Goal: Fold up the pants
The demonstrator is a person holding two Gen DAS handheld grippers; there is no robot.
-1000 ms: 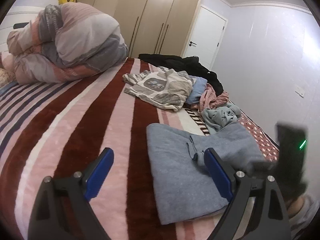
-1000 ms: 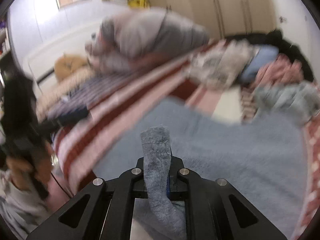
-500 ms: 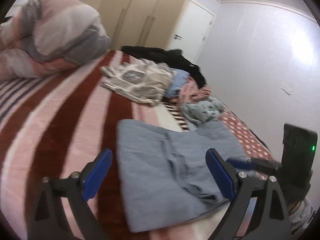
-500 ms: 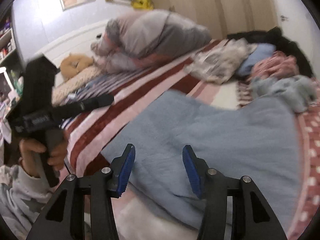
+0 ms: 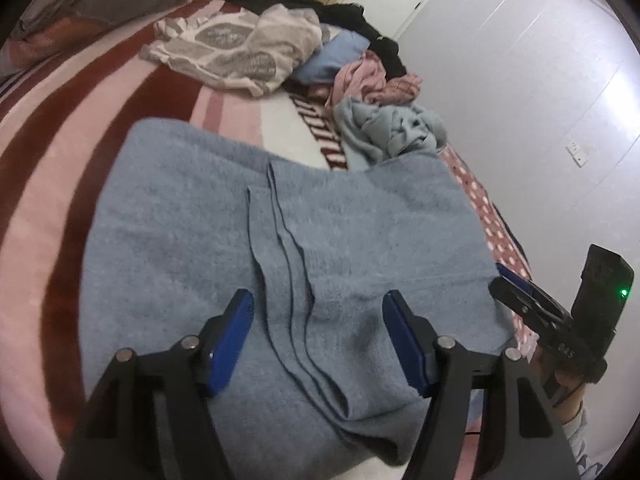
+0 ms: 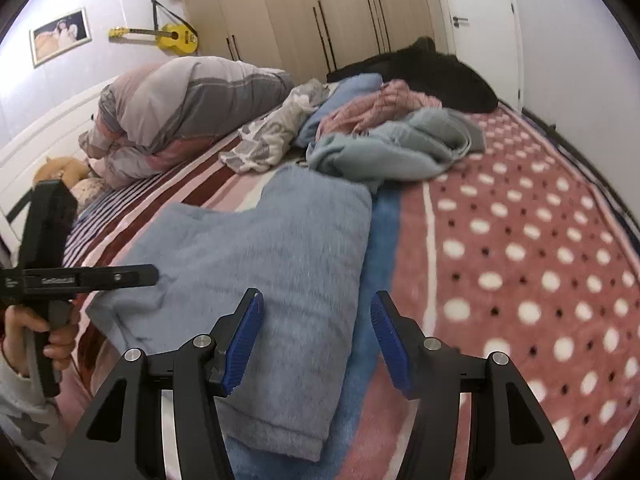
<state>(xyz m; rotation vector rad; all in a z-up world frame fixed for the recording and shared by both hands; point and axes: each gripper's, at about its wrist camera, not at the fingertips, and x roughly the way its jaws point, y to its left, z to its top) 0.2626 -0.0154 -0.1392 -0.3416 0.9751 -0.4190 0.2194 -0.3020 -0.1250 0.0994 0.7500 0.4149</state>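
Pants (image 5: 240,248) – folded flat on bed (image 5: 48,184) | left gripper (image 5: 316,336) – spread wide, empty | right gripper (image 6: 316,336) – spread wide, empty

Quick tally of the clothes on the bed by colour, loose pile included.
Blue-grey pants, folded flat: 1
Pale teal garment: 1
Pink garment: 1
Light blue garment: 1
Beige-grey patterned top: 1
Black clothing, item count unclear: 1
Total: 6
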